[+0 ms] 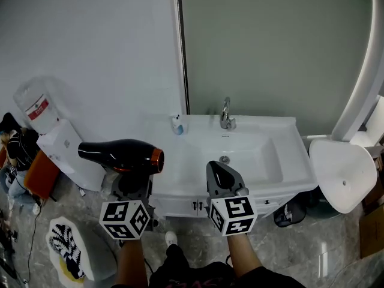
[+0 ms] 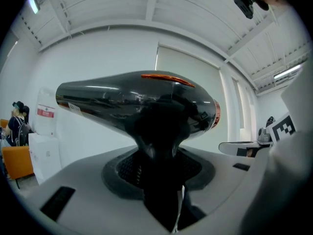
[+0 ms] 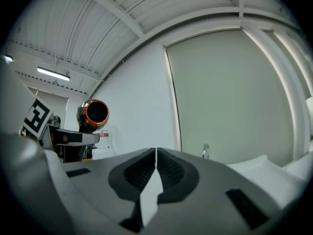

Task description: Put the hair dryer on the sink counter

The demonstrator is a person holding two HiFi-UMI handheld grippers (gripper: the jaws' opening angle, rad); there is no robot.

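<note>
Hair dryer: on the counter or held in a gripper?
Held: the left gripper clamps its handle; hair dryer not on sink counter.

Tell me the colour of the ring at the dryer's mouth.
Orange ring, on a glossy black dryer; shows best in the right gripper view.

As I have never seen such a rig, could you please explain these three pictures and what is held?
A person carries a hand-held gripper in each hand. The head view looks down from a camera on the person's head; the two gripper views come from cameras on the grippers. The left hand-held gripper clamps the handle of a black hair dryer. The right hand-held gripper is shut and empty. Ahead is a sink counter with a faucet and a small bottle.
</note>
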